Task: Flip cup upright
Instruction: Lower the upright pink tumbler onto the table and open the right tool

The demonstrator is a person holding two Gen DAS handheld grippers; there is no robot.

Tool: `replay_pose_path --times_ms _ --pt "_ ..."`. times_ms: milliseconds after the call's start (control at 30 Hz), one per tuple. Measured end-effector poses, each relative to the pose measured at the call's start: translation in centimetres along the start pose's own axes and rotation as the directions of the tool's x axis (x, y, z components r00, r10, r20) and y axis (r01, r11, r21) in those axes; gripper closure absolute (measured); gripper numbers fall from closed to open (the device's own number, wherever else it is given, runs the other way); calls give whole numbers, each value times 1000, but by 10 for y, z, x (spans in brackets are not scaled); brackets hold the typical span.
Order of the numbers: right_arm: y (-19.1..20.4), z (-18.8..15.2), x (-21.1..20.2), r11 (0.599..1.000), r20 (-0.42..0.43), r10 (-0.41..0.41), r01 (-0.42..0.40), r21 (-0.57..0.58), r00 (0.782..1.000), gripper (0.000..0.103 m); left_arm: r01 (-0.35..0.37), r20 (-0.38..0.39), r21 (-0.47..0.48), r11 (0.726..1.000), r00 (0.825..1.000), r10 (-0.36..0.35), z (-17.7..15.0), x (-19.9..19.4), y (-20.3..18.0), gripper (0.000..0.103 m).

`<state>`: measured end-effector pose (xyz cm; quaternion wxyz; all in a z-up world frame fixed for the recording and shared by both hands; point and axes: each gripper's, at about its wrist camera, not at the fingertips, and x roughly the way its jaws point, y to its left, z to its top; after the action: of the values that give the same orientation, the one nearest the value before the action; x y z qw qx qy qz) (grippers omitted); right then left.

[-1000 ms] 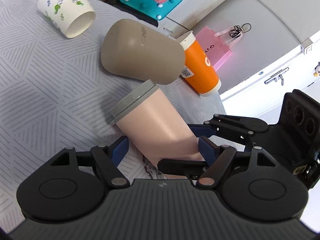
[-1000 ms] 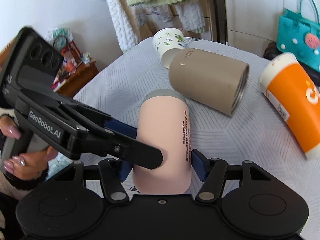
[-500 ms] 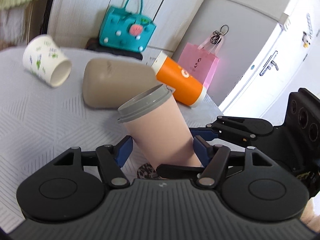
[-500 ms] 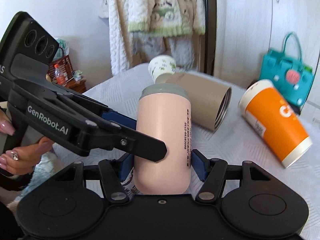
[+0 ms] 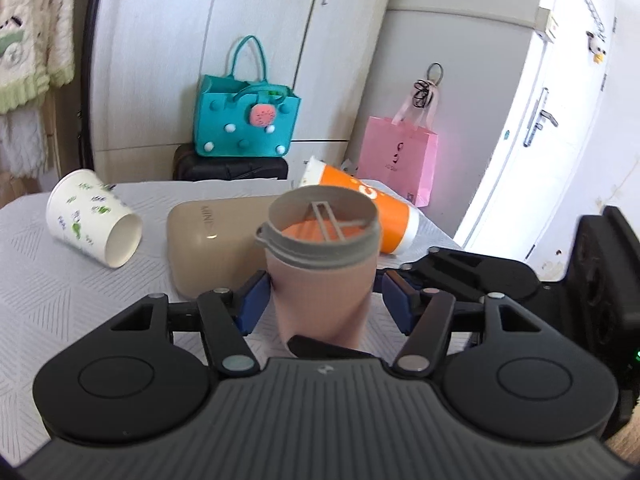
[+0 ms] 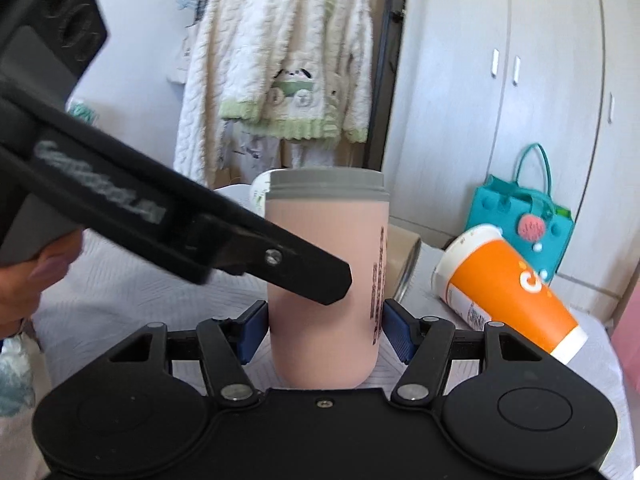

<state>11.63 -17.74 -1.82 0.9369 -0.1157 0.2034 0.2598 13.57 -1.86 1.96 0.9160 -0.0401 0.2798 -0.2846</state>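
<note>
1. Pink cup (image 6: 326,280) is basically vertical now, grey rim up, base down at the near edge of the tabletop (image 5: 60,300), right in front of us.
2. Right gripper (image 6: 324,330) has its blue pads touching both sides of the lower body, so we read that as a clamp on the cup.
3. Left gripper (image 5: 322,300) brackets the same cup, but its right pad sits slightly off the wall, so we can't tell if it's actually squeezing.
4. Both tools come in low and level, crossing at the cup; the left one's finger lies across the cup's front in the right view.
5. To finish well, we'd settle the base flat before letting go, and release one side at a time.
6. Tan cup (image 5: 208,240), orange cup (image 6: 508,292) and white cup (image 5: 90,218) lie on their sides behind, so we'd back out, not forward.
</note>
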Motion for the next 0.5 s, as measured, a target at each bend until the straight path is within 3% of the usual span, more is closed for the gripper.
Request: replay_pose_path --times_ms 133,300,400,500 --pt "-1 -4 2 999 -17 -4 5 34 1000 36 -27 -4 24 999 1000 27 1 4 -5 42" --pt "-6 -6 1 998 -22 11 -10 59 1000 36 -3 -25 -12 1000 1000 3 -2 8 -2 42" --pt "-4 -6 0 999 -21 10 -9 41 1000 36 6 -39 -34 999 999 -7 -6 10 -1 36" --pt "-4 -6 -4 998 -8 -8 9 55 1000 27 -6 -34 -36 999 999 5 -9 7 -1 32"
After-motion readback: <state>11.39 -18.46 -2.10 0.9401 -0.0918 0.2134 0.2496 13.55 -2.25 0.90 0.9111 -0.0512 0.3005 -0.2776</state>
